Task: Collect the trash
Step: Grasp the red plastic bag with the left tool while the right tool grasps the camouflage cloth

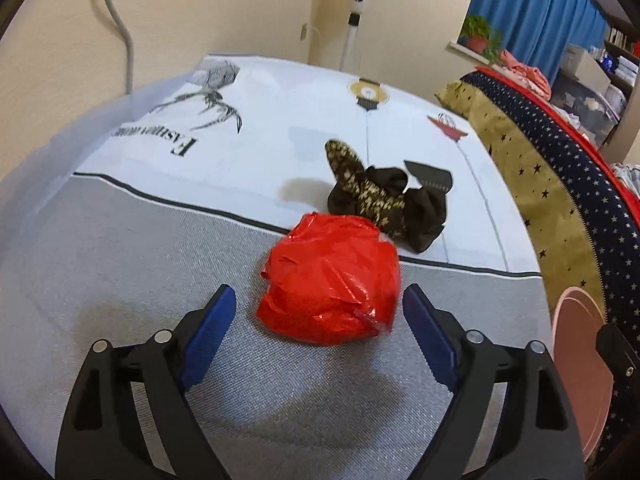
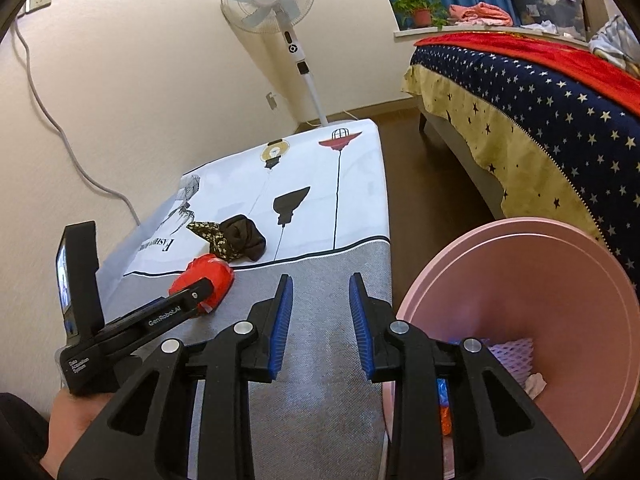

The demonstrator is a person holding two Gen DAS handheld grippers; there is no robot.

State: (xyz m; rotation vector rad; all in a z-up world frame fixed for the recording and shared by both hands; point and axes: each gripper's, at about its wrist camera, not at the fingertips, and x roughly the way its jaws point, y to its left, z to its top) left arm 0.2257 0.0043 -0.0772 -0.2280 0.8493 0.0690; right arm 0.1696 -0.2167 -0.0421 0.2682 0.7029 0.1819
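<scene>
Two tools gaping, empty-handed, pink bin [image 2: 516, 264] holding foam netting [image 2: 510, 358], white scrap [image 2: 535, 384]

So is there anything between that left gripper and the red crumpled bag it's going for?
Nothing visible. The left gripper is open with the red bag right between its fingers on bare grey cloth. The dark socks lie behind the bag, not in the way.
</scene>
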